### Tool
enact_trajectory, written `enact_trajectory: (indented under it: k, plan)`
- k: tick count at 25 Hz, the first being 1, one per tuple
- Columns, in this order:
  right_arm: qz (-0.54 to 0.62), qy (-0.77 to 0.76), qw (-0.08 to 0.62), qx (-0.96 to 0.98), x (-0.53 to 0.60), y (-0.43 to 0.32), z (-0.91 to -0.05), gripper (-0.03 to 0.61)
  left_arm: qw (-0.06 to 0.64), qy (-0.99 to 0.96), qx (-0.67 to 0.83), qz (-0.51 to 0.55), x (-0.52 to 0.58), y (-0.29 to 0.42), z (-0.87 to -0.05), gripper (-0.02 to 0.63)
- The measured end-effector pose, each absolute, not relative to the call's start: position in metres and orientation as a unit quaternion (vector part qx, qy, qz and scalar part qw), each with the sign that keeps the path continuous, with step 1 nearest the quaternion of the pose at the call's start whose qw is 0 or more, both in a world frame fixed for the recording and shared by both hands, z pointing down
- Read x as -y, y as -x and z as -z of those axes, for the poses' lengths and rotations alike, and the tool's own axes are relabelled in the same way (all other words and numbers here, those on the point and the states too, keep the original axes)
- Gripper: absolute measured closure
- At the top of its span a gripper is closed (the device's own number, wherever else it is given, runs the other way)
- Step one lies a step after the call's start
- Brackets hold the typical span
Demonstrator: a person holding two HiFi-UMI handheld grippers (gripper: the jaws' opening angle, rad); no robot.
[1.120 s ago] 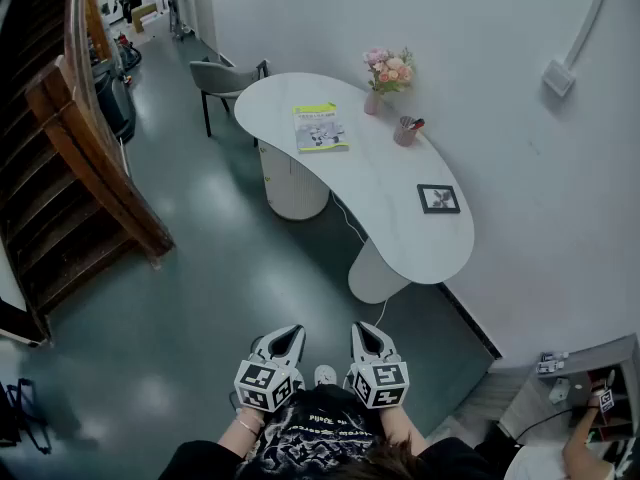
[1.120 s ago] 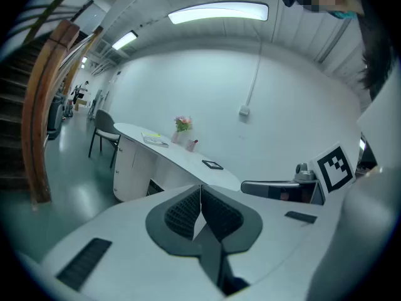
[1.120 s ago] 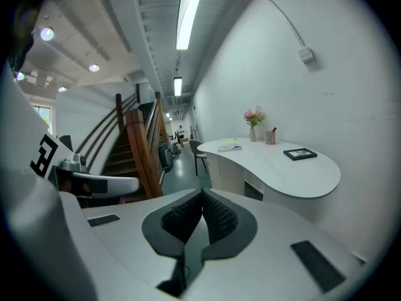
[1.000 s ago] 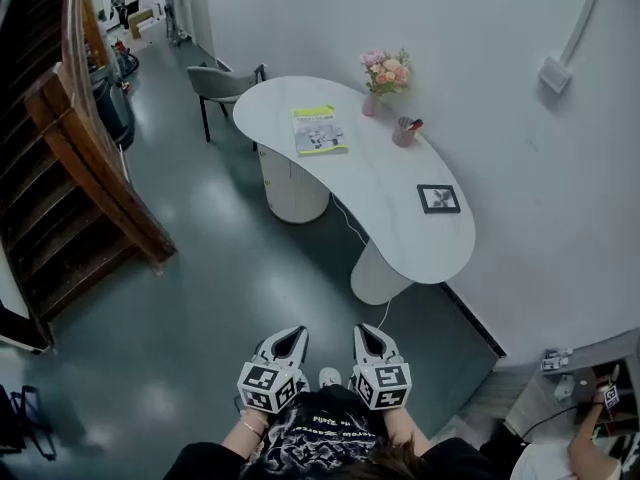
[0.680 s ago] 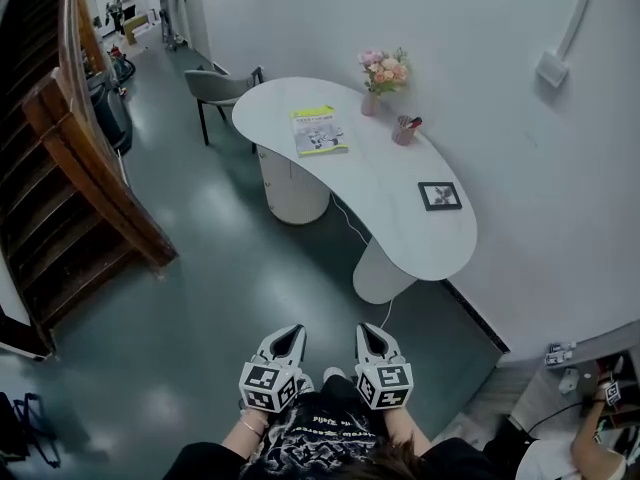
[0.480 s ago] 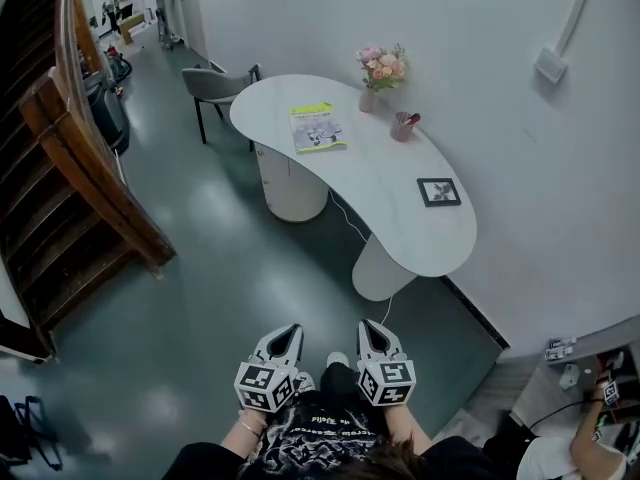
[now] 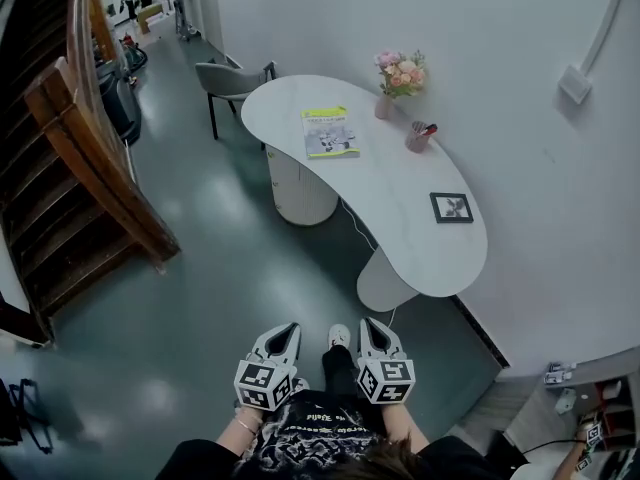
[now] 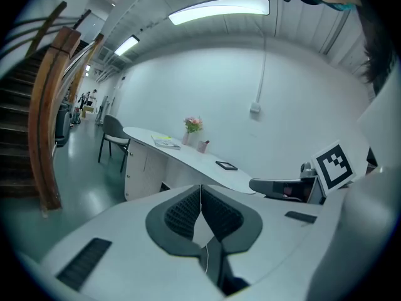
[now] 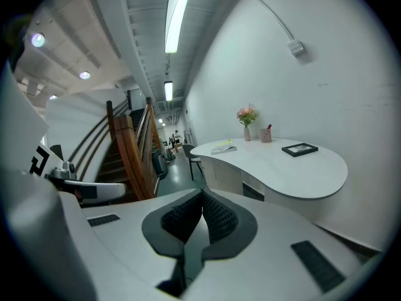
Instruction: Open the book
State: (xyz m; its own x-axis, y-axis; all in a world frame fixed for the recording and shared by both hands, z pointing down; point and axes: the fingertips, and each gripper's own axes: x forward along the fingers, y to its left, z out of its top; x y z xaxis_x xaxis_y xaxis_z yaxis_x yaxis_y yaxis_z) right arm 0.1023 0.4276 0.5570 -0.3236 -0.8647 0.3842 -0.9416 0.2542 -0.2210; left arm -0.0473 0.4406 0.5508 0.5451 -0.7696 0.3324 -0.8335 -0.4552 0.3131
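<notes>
Pressed tip to tip on both sides, jaws clamping nothing: two grippers, left gripper (image 7: 291, 328) and right gripper (image 7: 366, 324), side by side at 6 o'clock of the head view, aimed toward 12.

Largest first. One grey floor (image 7: 220, 258), wide open from the grippers up to the table. One wooden staircase (image 7: 70, 168) hemming in the 9 o'clock side; white wall (image 7: 520, 28) closing off 3 o'clock. One white kidney-shaped table (image 7: 400, 213), running from 12 round toward 2, near curved edge facing the open floor. One grey chair (image 7: 232, 76) at the table's 11 o'clock end.

One book (image 7: 330, 131), closed and flat at 12 o'clock, well apart from both grippers, just inside the table's 9 o'clock edge; long axis roughly 12-to-6, yellow band at the 12 end. One dark picture frame (image 7: 451, 207) at 2 o'clock. One vase of pink flowers (image 7: 400, 73) and one pen cup (image 7: 418, 138), near each other along the wall-side edge.
</notes>
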Motion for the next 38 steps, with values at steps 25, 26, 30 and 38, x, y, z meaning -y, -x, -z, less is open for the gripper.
enact_trajectory:
  k: [25, 26, 30, 38]
  plan:
    - [-0.216, -0.508, 0.12, 0.825, -0.21, -0.168, -0.57, 0.552, 0.224, -0.822, 0.518, -0.077, -0.227, -0.037, -0.552, 0.589]
    - [-0.219, -0.507, 0.118, 0.825, -0.206, -0.171, -0.571, 0.552, 0.224, -0.821, 0.519, -0.078, -0.223, -0.04, -0.554, 0.589]
    - [-0.21, -0.502, 0.129, 0.829, -0.19, -0.175, -0.573, 0.551, 0.228, -0.815, 0.527, -0.079, -0.206, -0.047, -0.557, 0.589]
    - [-0.204, -0.483, 0.126, 0.842, -0.174, -0.168, -0.57, 0.551, 0.225, -0.812, 0.532, -0.08, -0.188, -0.055, -0.557, 0.589]
